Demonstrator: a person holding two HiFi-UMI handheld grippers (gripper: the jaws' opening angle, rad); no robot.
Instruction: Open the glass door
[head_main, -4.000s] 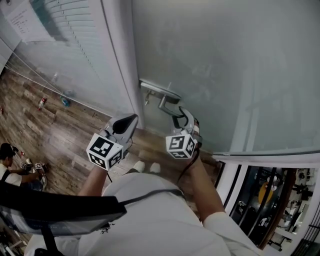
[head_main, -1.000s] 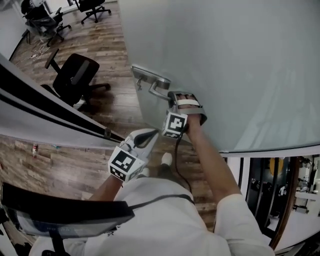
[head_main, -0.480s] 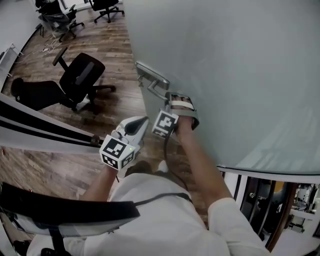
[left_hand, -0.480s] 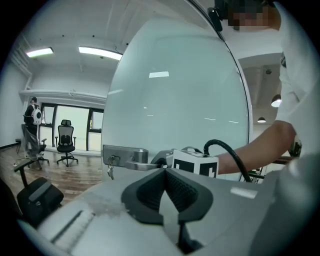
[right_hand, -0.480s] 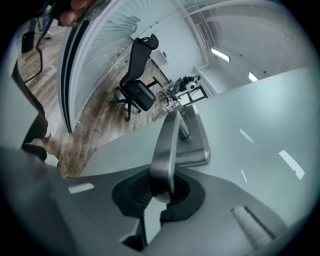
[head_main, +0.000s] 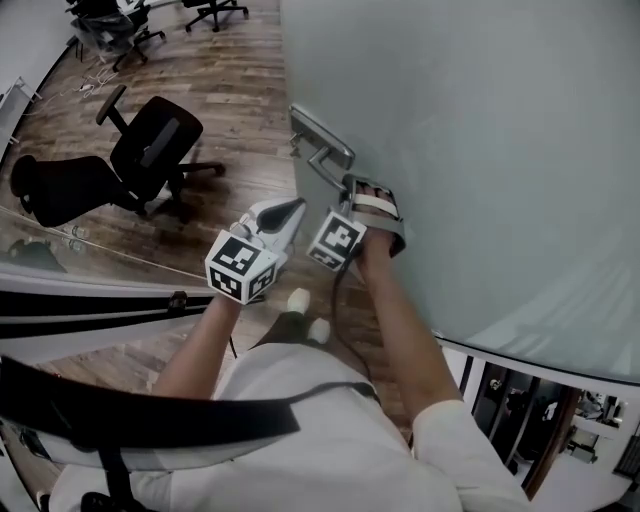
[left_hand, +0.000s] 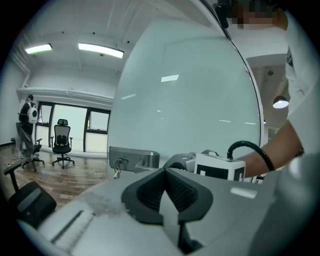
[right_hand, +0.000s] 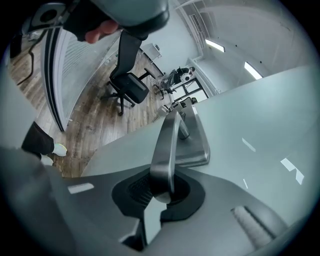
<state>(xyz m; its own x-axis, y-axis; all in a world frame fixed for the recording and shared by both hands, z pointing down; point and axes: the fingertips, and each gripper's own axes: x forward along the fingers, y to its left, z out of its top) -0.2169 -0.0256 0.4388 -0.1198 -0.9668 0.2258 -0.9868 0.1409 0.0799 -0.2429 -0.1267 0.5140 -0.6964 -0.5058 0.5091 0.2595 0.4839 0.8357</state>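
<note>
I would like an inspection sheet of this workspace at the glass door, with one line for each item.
Surface: wooden floor; no table seen.
Job's things: frosted glass door, apparently partly open; metal door handle on its lock plate.
Clutter: keys hang from the lock.
Grippers: right gripper shut on the door handle; left gripper shut, empty, beside it.
Cables: black cable at the right gripper.
Surroundings: black office chair past the door.
</note>
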